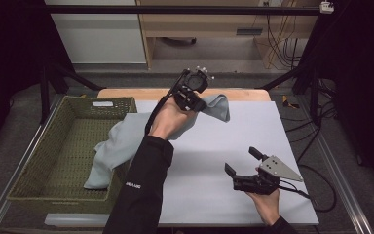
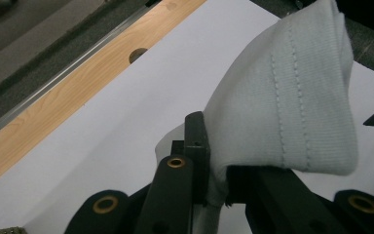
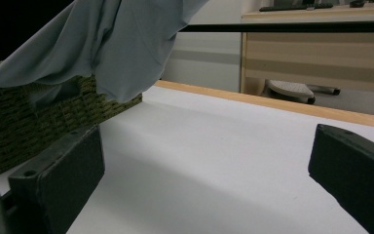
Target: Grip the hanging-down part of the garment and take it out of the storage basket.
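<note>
One grey cloth (image 1: 121,141), soft and light, trailed from the green basket (image 1: 44,161) at the table's left edge up to the left gripper (image 1: 191,92), jaws clamped on its stitched hem (image 2: 292,97). Right gripper (image 1: 246,168) rested near the front edge, jaws apart. Likely best gripped at the hem.

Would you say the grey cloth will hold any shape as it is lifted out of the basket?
Probably not: the grey cloth sags from the left gripper into the basket, so floppy. Its stitched hem folds over the jaw, suggesting light, unlikely to slip.
</note>
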The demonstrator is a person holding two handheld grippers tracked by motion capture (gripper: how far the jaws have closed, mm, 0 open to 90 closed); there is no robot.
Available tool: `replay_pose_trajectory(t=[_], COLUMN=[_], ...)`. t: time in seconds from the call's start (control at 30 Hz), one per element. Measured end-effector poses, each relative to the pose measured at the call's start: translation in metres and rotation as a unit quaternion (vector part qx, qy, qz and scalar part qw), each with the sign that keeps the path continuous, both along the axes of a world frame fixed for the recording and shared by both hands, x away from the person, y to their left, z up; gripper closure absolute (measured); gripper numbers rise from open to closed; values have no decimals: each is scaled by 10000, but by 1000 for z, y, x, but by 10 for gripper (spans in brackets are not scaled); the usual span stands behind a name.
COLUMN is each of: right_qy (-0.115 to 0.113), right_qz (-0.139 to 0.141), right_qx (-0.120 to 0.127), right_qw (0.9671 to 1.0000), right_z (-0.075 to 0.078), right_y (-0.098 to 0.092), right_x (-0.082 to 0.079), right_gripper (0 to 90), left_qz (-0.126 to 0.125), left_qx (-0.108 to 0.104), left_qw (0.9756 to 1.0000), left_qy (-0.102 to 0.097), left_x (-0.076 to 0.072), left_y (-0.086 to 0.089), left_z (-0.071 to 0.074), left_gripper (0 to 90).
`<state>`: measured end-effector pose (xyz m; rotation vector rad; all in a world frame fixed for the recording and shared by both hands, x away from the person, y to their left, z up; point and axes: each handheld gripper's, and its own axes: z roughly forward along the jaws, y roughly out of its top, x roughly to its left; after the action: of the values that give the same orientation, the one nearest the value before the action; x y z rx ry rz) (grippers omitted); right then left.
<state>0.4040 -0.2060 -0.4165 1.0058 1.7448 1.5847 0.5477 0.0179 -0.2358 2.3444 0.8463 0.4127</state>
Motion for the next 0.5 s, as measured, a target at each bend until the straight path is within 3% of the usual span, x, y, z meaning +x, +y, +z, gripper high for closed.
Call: replay_pose_trajectory(t=[0.2,0.23,0.37,0.5], right_qy=[22,-45,92,-2], right_qz=[1,32,39,110], right_qx=[-17,-154,-72,-135], right_qw=[10000,9999,9999,9998], right_z=[0,-1,0,-1], right_y=[0,-2,0,-1], right_x=[0,1,0,3], right_gripper=[4,4,3,4], left_qz=[6,2,-4,10], left_qx=[-65,-21,-32,-18], left_qw=[10000,10000,10000,10000], left_qy=[-5,15,40,56], left_x=[0,0,1,1], left_y=[1,1,1,1], left_z=[0,1,0,1], left_gripper=[825,825,825,825])
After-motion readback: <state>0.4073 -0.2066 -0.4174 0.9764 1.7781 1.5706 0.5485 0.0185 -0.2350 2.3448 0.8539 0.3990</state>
